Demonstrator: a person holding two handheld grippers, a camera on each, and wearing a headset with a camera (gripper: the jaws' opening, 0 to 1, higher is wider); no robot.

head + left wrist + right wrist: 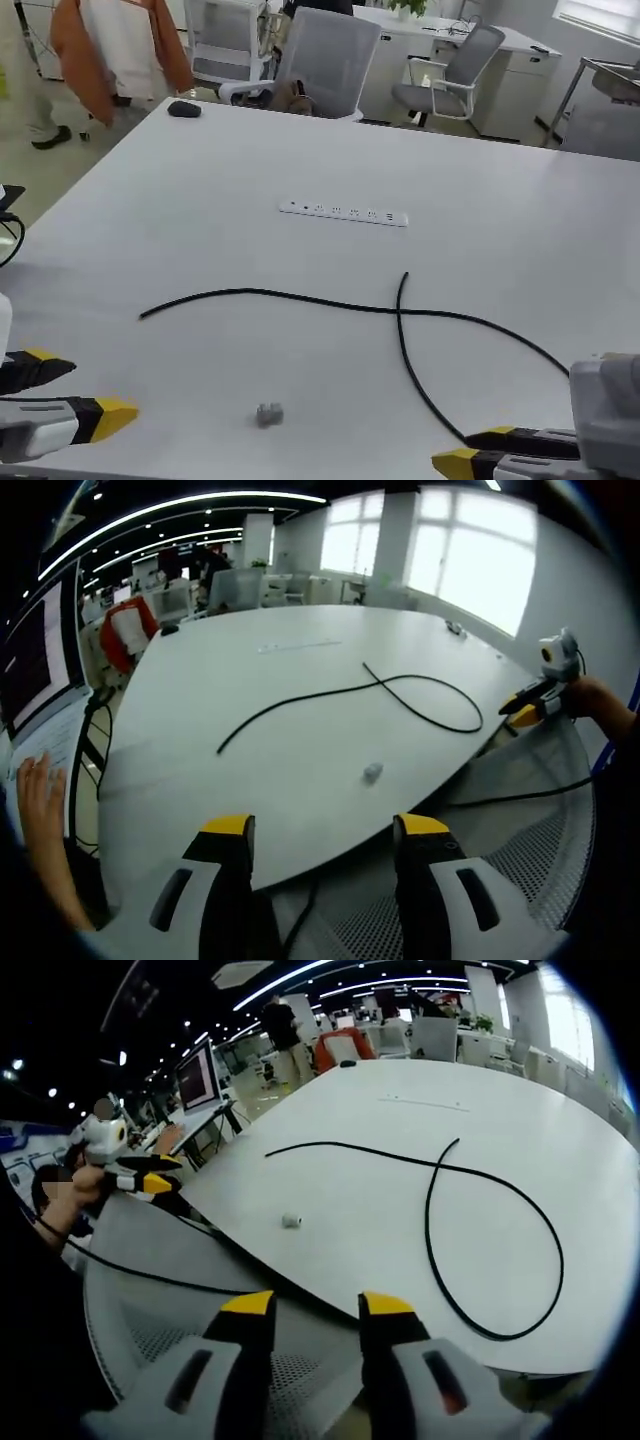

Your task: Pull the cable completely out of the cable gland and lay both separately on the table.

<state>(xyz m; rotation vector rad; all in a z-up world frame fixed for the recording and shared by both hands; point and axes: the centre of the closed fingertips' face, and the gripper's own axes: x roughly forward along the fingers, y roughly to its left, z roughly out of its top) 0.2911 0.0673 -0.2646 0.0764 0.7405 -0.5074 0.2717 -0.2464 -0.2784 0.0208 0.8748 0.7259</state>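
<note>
cable, gland lie apart; left gripper, right gripper spread, empty; we should retreat without snagging the cable.

We read this as an open-plan office. A large white meeting surface carries a power strip mid-top and a computer mouse at the far edge. Grey mesh swivel chairs stand beyond. We note a desk monitor, ceiling light strips and tall windows.

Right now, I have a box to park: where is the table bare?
Bare beyond the power strip, up to the mouse, and left of the gland. Crowded in the middle, where the cable crosses itself.
</note>
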